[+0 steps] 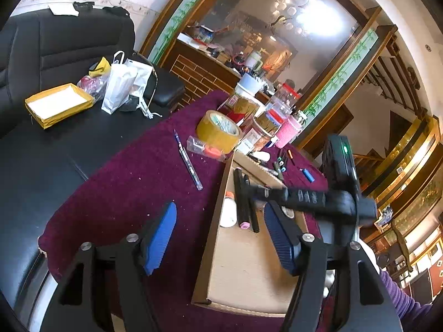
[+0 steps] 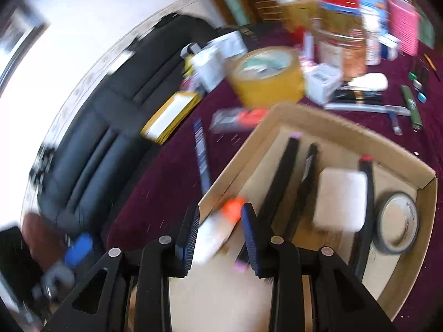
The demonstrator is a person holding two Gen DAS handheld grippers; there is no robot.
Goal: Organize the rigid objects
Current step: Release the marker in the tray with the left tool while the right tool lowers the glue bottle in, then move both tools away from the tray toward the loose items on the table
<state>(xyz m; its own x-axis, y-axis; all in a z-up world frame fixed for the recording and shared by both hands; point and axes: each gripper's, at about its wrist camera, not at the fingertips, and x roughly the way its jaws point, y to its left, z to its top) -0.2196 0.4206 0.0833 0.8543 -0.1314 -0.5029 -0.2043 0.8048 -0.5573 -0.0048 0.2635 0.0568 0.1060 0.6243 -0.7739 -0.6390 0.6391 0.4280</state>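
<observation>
Markers [image 2: 285,182] in box [image 2: 326,127], tape roll [image 2: 265,77] behind

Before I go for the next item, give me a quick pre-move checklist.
1. Left gripper jaws open, empty: ok.
2. Right gripper clear of the bottle: cannot tell; the bottle sits between its jaws and the view is blurred.
3. Bottle inside the box: ok.
4. Bare floor left in the box: ok.
5. Pen on the cloth, nothing on top of it: ok.
</observation>
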